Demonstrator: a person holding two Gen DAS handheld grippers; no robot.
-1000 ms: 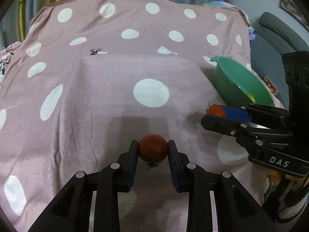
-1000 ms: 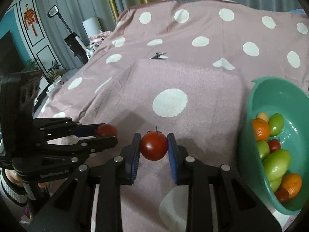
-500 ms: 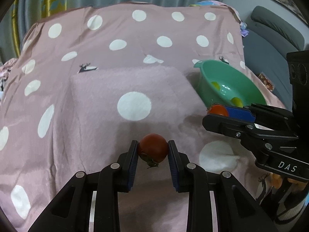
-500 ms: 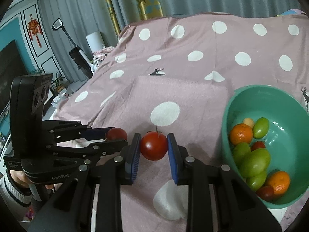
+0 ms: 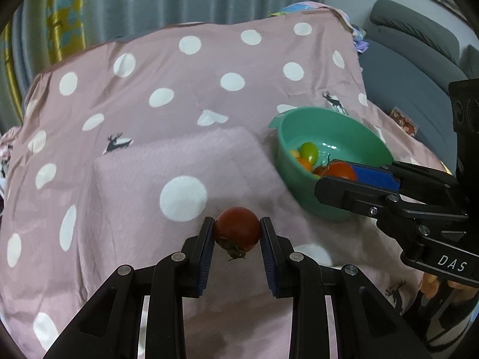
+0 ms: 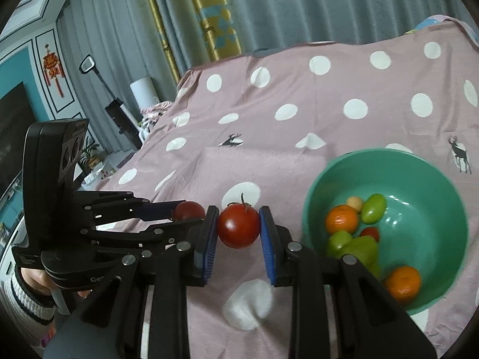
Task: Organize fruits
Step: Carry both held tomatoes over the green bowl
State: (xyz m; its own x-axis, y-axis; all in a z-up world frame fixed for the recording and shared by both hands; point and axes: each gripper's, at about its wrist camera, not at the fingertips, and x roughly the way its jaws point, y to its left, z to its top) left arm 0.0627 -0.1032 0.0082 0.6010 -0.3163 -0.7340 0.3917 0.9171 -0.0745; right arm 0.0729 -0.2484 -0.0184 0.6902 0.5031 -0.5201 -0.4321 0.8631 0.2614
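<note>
Tomato point(image 5: 237, 229) clamped between left fingers point(image 5: 207, 239)

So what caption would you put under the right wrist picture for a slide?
Right claw grips a tomato beside a green bowl of fruit; the left claw holds another.

Pink polka-dot sheet point(image 5: 209, 68) with deer print, grey curtains point(image 6: 299, 9), grey sofa point(image 5: 419, 59), red hanging ornament point(image 6: 52, 64) on wall

A pink cloth point(image 6: 329, 113) is showing white dots, a green bowl point(image 6: 431, 179) is holding orange, green and red fruits point(image 6: 342, 217).
</note>
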